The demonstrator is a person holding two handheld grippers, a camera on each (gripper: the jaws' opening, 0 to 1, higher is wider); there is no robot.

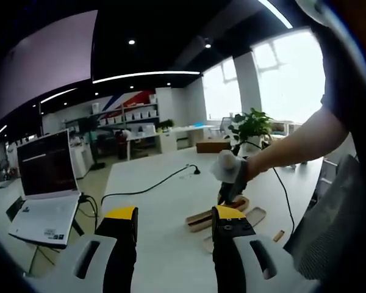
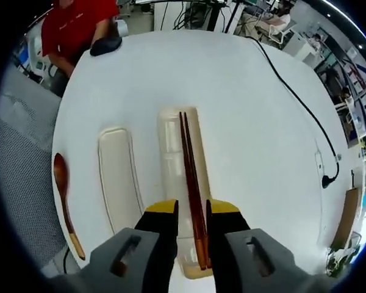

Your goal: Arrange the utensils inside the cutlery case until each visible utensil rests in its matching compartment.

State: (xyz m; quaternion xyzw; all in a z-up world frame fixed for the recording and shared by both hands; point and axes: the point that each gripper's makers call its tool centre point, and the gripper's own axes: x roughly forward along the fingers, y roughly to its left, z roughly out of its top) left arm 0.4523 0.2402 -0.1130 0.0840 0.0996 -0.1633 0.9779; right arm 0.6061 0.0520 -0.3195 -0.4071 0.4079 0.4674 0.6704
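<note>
In the right gripper view a long pale cutlery case [image 2: 171,152] lies on the white table [image 2: 250,122]. A pair of dark red-brown chopsticks [image 2: 190,171] rests lengthwise inside it. My right gripper [image 2: 192,213] hovers over the case's near end, open by a narrow gap with the chopsticks' ends between its jaws. The case's pale lid [image 2: 119,177] lies to the left, and a wooden spoon [image 2: 63,198] lies further left near the table edge. In the left gripper view my left gripper [image 1: 174,220] stands open with nothing in it, short of the case [image 1: 201,220]. A gloved hand [image 1: 230,168] holds the other gripper above it.
A black cable [image 2: 305,110] runs across the table's right side, and a black mouse [image 2: 107,44] sits at the far edge by a person in a red shirt [image 2: 79,27]. An open laptop [image 1: 46,183] stands to the left. A potted plant [image 1: 251,125] stands beyond the table.
</note>
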